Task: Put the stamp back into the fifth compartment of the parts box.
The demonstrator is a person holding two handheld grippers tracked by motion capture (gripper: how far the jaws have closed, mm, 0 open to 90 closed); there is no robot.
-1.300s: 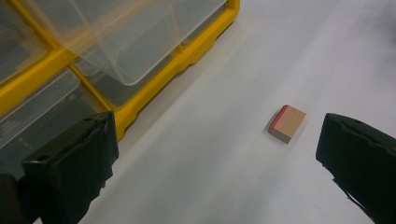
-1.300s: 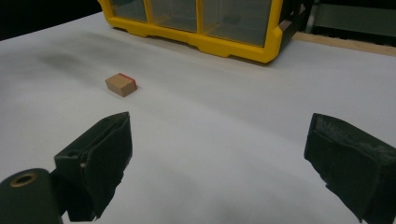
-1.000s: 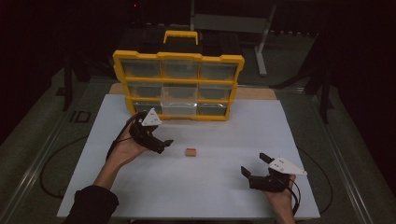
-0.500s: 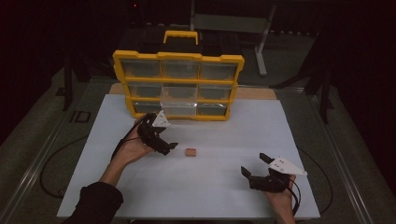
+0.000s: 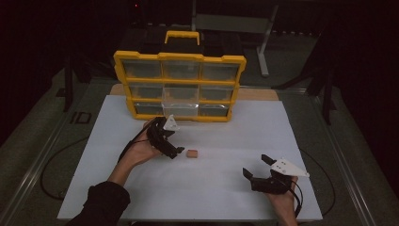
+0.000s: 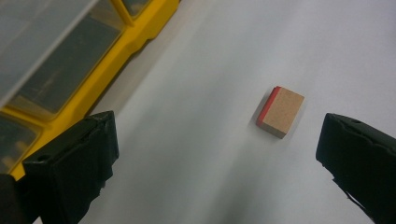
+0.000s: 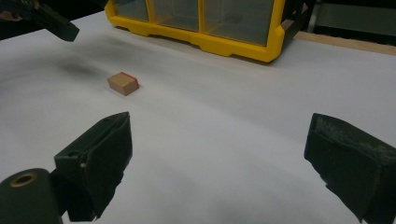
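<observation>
No writing is legible on anything here. The left gripper (image 5: 173,153) has its jaws spread wide and grasps nothing — one small block (image 5: 192,153), wood-coloured with a red edge, lies on the white table (image 5: 226,188) just beside it. The right gripper (image 5: 256,167), well apart near the front edge, is likewise spread wide. One yellow organizer (image 5: 179,87) stands behind, nine compartments.

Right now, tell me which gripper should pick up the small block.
Left. The left gripper hangs open right beside the block, which lies between its fingers. The right gripper sits far off.
</observation>
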